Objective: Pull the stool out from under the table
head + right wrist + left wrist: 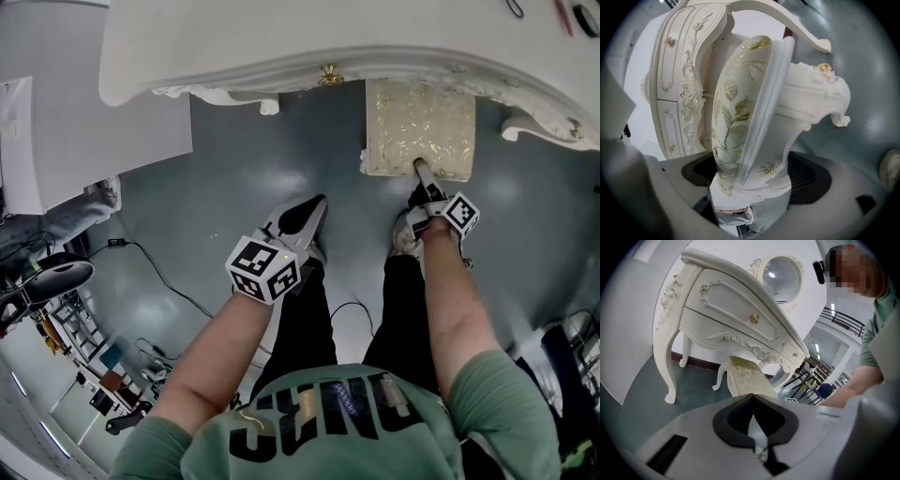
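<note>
The stool (419,127), white with a gold-leaf cushion, stands half under the white carved table (281,42), its near edge sticking out over the grey floor. My right gripper (420,171) is shut on the middle of that near edge. In the right gripper view the cushion (733,108) and the white seat frame (806,103) fill the space between the jaws of the right gripper (750,185). My left gripper (314,208) hangs over the floor, left of the stool and apart from it. It (753,411) is shut on nothing, with the stool (745,376) ahead of it.
The table's curved legs (539,127) flank the stool, and a drawer knob (329,75) sits on its front. A white cabinet (56,141) and clutter stand at the left. A black cable (159,274) crosses the floor. My legs and shoes (405,234) are just behind the stool.
</note>
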The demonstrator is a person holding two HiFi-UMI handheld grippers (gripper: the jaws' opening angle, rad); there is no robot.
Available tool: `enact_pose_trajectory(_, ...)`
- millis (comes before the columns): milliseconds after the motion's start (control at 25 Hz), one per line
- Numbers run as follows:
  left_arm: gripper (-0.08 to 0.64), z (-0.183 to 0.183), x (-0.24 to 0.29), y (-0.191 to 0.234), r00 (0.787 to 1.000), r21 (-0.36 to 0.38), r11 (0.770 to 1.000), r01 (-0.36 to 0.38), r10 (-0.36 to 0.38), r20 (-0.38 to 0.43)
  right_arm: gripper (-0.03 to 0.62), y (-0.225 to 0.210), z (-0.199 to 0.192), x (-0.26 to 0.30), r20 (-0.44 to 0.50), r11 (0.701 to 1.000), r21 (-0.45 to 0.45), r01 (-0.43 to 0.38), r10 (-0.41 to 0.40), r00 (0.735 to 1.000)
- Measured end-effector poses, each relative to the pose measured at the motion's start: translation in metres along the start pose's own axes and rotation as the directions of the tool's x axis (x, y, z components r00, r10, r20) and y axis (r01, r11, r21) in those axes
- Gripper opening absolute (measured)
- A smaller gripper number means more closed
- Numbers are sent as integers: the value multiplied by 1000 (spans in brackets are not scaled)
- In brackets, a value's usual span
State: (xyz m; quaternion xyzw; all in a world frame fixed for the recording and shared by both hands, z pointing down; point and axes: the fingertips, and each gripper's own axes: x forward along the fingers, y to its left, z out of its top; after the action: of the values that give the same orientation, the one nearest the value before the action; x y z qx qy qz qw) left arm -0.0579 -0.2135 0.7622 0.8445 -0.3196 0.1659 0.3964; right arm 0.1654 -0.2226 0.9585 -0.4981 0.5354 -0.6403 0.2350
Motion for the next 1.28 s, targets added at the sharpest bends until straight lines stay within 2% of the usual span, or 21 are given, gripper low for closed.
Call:
enact_pose_trajectory(200,0,-11,-14,-5,1000,23,999,28,-28,0,469,-12,-17,-20,7,1000,9,14,-14,1000)
enact_pose_trajectory(440,0,-19,-38,-14,993,117,988,96,-87,-80,465,-18,-39,-47,39,999,35,24,-25,999)
enact_pose_trajectory(560,0,-21,-36,-19,993,142,984,104,-94,-75,465,-29,-44,-61,43,1000,22,21,-22,999)
enact_pose_trajectory(680,0,-28,-35,-26,995,132,987,89,-81,-62,465,-35,-55,-74,47,999,39,20,-21,999)
enact_pose_trajectory(1000,0,-81,-42,-88,994,67,993,100,-97,-46,461,-46,-87,-118,-14,997,62,37,-36,999)
enact_pose_trajectory(1280,0,-108,-65,-89,995,52,994,96,-94,-39,460,-53,-94,-141,-18,998,50,43,-43,999)
